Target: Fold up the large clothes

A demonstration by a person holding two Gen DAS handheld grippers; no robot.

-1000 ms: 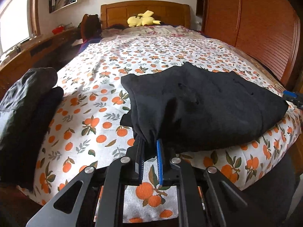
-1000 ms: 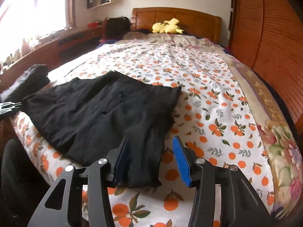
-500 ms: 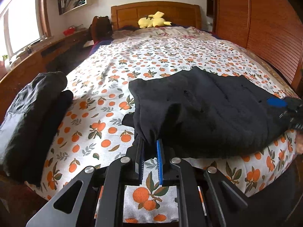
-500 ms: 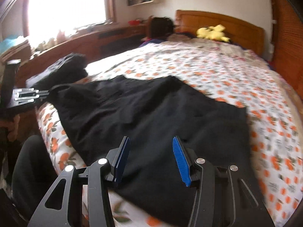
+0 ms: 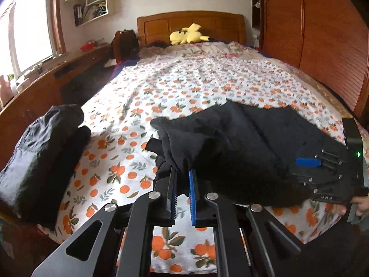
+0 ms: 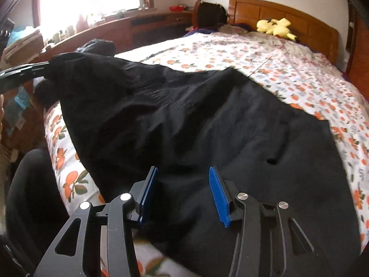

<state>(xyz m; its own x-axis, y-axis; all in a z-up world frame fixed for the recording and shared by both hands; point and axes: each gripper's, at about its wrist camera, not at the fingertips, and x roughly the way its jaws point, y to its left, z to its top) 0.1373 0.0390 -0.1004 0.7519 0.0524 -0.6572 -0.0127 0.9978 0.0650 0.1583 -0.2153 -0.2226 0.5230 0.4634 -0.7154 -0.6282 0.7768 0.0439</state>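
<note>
The black garment point(image 5: 242, 147) lies spread across the near end of the bed, and one bunched corner of it rises into the left gripper point(image 5: 182, 184), whose fingers are pressed nearly together, pinching the cloth between the blue pads. That gripper points downward over the bed's edge, with the fabric lifted off the sheet just ahead of its tips. The right gripper point(image 6: 184, 189) also tilts down, its fingers spread apart above the dark cloth; the garment lies under and between them, though whether the pads touch it cannot be told from this blurred view. A hand point(image 5: 359, 205) shows behind it. Left of the left gripper's fingers sits a folded dark pile point(image 5: 41, 161). Beneath everything is the orange-print sheet point(image 5: 196, 87). Far beyond the fingers stand a wooden headboard point(image 5: 191, 25) with a yellow plush toy point(image 5: 186, 37), a window point(image 5: 30, 32) to the left and wooden wardrobe doors point(image 5: 322, 46) to the right
</note>
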